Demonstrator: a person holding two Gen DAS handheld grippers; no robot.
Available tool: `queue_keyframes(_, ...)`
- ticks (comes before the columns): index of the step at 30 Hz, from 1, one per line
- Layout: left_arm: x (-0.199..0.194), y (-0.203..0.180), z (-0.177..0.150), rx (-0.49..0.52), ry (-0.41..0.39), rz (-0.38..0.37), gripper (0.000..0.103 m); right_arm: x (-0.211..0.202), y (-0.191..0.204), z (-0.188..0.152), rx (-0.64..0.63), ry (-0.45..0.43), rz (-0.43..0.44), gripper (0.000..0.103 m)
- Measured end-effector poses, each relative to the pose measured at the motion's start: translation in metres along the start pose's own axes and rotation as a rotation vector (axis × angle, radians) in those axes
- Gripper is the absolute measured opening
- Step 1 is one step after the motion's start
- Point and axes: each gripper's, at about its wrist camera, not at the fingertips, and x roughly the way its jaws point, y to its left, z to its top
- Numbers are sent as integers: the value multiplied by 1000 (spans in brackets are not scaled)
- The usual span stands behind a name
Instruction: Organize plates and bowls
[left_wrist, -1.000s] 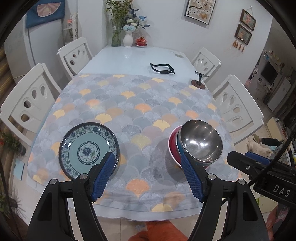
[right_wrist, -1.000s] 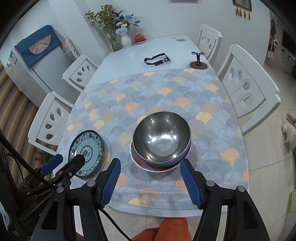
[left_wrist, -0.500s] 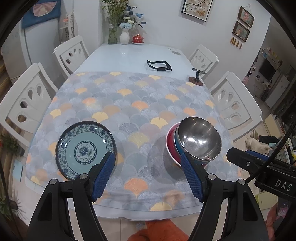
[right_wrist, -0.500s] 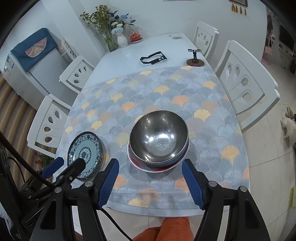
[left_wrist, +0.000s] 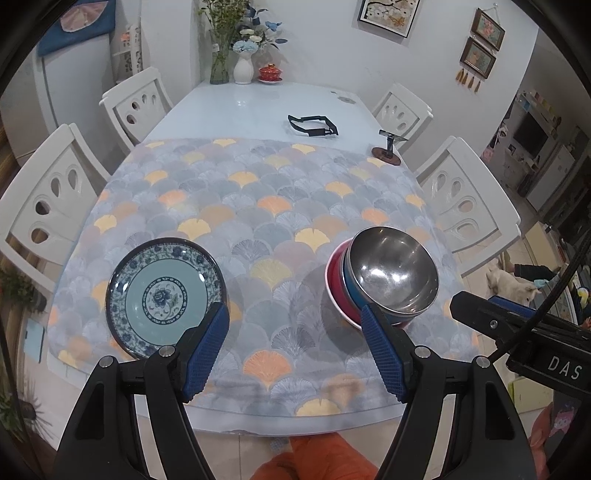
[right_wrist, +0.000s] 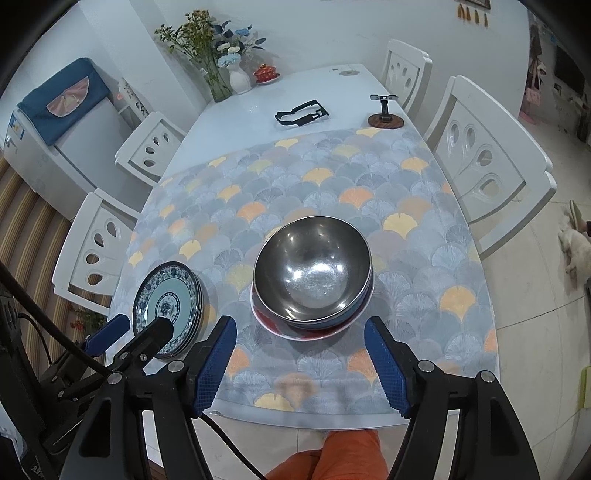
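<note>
One round shiny steel bowl (right_wrist: 312, 267) atop nested bowls (right_wrist: 295, 325).

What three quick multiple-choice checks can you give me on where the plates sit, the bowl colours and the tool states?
1. Where is the patterned plate stack relative to the bowl stack?
A. Stacked inside it
B. Apart, on the tablecloth
C. On a chair

2. What is the top bowl?
A. Bare steel
B. Red
C. White

3. What state is the right tool in?
A. Shut on the bowl
B. Shut on a plate
C. Open, holding nothing

Answers: 1 B, bare cloth separates the two stacks. 2 A, the shiny metal bowl sits above blue and red ones. 3 C, the blue pads stand apart, short of the bowls.
</note>
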Motion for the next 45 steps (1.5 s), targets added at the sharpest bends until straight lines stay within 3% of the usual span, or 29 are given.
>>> queue_keyframes(19,-2,-5,-1,6,19,2,72,-7,-3,0,-3,-12,-13,69)
queue_keyframes(32,-6,-10,1,23,-24,35,72,-10,-5,0,-27,-20,-46,69)
queue_keyframes(41,11,-30,17,47,11,66,72,4,-16,21,-55,-5,-55,69)
queue_keyframes(45,24,-37,29,3,55,25,72,7,-30,33,-58,9,-64,70)
